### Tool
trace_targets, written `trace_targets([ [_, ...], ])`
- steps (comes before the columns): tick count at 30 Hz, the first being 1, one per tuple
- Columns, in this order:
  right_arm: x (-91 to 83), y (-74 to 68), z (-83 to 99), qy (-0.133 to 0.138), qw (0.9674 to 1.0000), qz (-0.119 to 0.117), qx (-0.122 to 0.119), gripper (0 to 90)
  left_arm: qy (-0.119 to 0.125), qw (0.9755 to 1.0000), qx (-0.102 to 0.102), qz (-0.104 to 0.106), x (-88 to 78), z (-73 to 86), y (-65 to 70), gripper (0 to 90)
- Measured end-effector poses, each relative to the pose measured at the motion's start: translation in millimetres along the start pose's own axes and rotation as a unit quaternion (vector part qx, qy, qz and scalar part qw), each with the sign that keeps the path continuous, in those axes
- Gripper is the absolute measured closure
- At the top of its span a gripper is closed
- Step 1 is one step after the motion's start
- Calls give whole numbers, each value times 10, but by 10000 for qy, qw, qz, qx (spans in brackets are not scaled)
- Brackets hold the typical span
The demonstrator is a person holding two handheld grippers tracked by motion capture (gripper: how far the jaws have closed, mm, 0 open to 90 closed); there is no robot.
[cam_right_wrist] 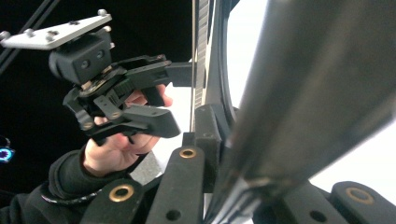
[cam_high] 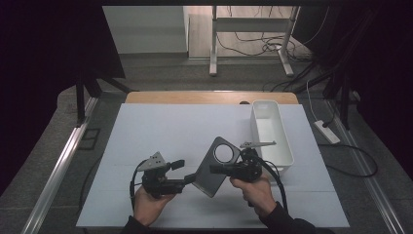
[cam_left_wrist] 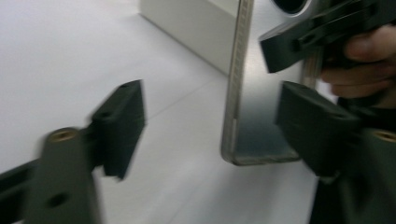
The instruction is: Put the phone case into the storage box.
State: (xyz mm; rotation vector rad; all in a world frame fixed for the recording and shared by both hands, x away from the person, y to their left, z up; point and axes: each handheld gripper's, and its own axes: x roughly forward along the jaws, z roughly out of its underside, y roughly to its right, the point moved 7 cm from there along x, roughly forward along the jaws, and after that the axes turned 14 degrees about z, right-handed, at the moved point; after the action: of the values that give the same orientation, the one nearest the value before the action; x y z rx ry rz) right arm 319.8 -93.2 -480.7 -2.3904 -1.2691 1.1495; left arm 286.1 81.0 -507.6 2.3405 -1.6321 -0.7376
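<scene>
A grey flat plate [cam_high: 214,175] with a round hole near its top stands tilted above the white table sheet [cam_high: 160,131]. My right gripper [cam_high: 219,169] is shut on the plate's right edge below the hole. In the right gripper view the plate [cam_right_wrist: 303,93] runs edge-on between my right gripper's [cam_right_wrist: 233,154] jaws. My left gripper [cam_high: 182,173] is open at the plate's lower left corner. In the left gripper view the plate [cam_left_wrist: 261,116] sits close to the right-hand jaw of my left gripper [cam_left_wrist: 215,128], while the left-hand jaw stands well apart from it.
A long white bin [cam_high: 270,131] lies on the sheet just right of my right hand, and its wall [cam_left_wrist: 196,28] rises behind the plate. Beyond the table's wooden far edge [cam_high: 209,97] are stand legs and floor cables. Dark curtains flank both sides.
</scene>
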Motion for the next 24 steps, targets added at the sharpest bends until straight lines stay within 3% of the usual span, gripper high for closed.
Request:
trace_targets([
  [3,-12,11,-6,40,9999,33,-86,860,-87,9996,-80,244,-10,25,-11,157],
  [5,-33,11,-9,73,9996,39,-268,860,-180,9992,-16,347,-15,44,0,75],
  [9,-53,-15,-3,50,9987,1,-507,860,-294,9985,58,459,-6,71,10,15],
  [10,-54,-23,1,42,9983,-8,-582,860,-359,9977,76,567,9,91,15,4],
  [19,-78,-76,23,-46,9942,41,-1072,860,-501,9949,140,858,66,174,10,0],
  [24,-81,-125,49,-103,9904,-73,-1374,860,-609,9925,214,1034,109,197,46,0],
])
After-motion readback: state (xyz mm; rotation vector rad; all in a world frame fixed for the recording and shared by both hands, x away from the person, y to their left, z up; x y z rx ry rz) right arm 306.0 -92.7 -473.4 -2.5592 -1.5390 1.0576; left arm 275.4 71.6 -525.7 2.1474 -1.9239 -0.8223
